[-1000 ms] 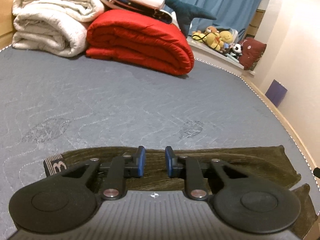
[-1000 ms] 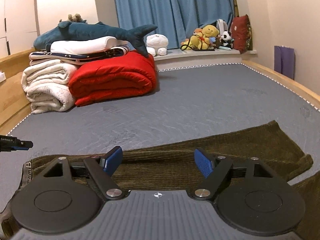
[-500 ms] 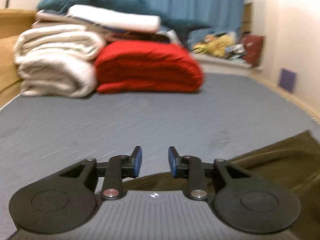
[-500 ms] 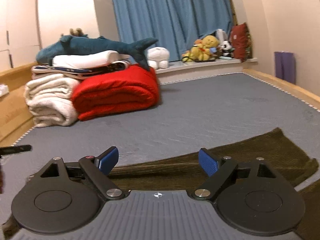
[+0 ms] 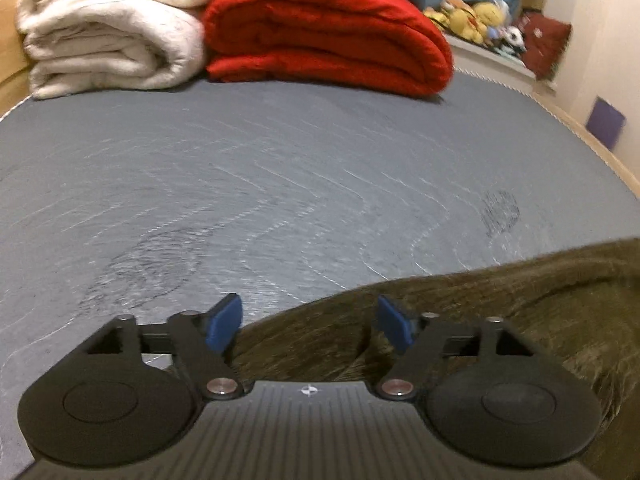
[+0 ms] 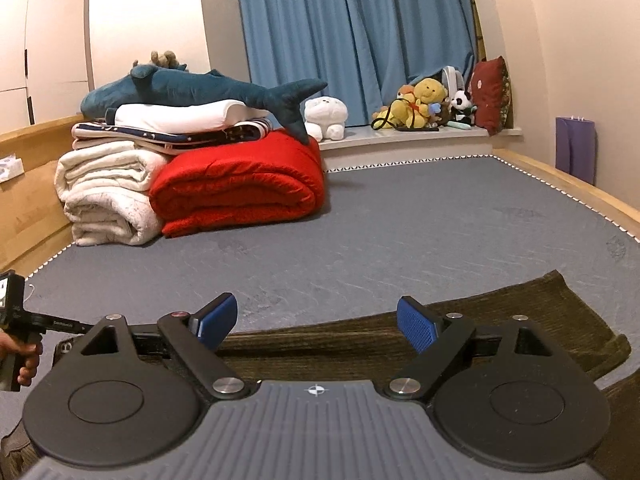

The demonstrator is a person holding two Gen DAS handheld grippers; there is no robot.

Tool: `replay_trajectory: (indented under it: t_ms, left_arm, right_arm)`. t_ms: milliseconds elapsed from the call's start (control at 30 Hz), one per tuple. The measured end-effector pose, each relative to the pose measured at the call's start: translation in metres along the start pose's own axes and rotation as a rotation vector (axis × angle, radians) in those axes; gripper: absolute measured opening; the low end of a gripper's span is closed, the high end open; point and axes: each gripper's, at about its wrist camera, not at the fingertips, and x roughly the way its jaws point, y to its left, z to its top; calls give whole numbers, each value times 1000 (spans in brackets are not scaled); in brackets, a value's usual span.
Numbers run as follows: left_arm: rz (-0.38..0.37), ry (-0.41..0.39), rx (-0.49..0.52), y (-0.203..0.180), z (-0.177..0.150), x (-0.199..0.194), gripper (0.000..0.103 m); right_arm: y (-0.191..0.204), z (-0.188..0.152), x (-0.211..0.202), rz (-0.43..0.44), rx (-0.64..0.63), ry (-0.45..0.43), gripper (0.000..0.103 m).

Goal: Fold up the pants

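Note:
Dark olive corduroy pants [image 6: 500,320] lie flat along the near edge of the grey mattress [image 6: 400,232], legs running to the right. In the left wrist view the pants [image 5: 500,300] fill the lower right. My left gripper [image 5: 310,322] is open and empty, just above the pants' left part. My right gripper [image 6: 316,320] is open and empty over the middle of the pants. The left gripper's handle, held in a hand, shows at the left edge of the right wrist view [image 6: 12,320].
A folded red duvet [image 6: 240,188] and white blankets [image 6: 104,196] are stacked at the mattress's far left, with a plush shark [image 6: 192,92] on top. Soft toys [image 6: 424,104] sit on the window sill. A wooden bed frame [image 6: 580,188] runs along the right.
My left gripper has opened wider and shifted left along the pants, tilting down after a swing upward. My right gripper has stayed open and risen slightly.

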Motion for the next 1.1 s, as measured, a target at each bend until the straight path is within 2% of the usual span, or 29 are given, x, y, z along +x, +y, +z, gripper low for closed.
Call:
replay_trajectory:
  t_ms: [133,200,267,300,333,400,500,600,667,700,733,767,800,833,933,1000,1067,1100]
  left_arm:
    - [60,41,111,-21,-8,18,85]
    - [85,36,155,-31,-12,23,82]
    - [83,27,183,-37,-14,23,59]
    - [90,28,203,-40,-14,23,34]
    - [106,29,227,-43,-13,21,20]
    - [111,15,271,-52,-14,10,12]
    - [115,-14,306,-62,-13,-10,8]
    - [88,-67,321,-72,-12,-51,8]
    - [61,-106,369,-82,-17,-84,7]
    - [43,-124,422,-88,-22,-101,7]
    - [22,-135,490,-95,-30,-119,7]
    - [-12,-140,553,-99,-39,-136,7]
    - [-56,-139,585,-100,-48,-152,6]
    - [-126,-136,610,-98,-58,-171,6]
    - [-377,-110,734,-91,-103,-227,4]
    - [-492,-21,811,-85,-136,-244,1]
    - [-550,140,820,-78,-161,-230,0]
    - [-527,180,815,-76,-171,-218,0]
  right_arm:
    - [-7,1,2,-12,14,11,88]
    - [-11,0,3,-22,18,15,88]
    - [-16,0,3,-37,18,19,88]
    - [-19,-1,3,-50,15,23,88]
    - [-22,-2,3,-66,15,29,88]
    - [-30,-3,3,-99,20,45,88]
    - [-46,-5,5,-164,43,83,88]
    - [-66,-11,7,-226,98,124,87]
    - [-82,-16,9,-269,141,159,82]
    - [-90,-18,9,-288,165,173,73]
    - [-99,-21,10,-307,194,190,57]
    - [-109,-24,10,-322,230,208,48]
    - [-118,-27,11,-332,272,223,34]
    - [-129,-30,10,-340,320,229,28]
    - [-159,-37,3,-379,475,219,24]
    - [-172,-39,-3,-402,522,199,24]
    - [-183,-41,-8,-418,547,176,24]
    - [-188,-42,-10,-422,559,168,25]
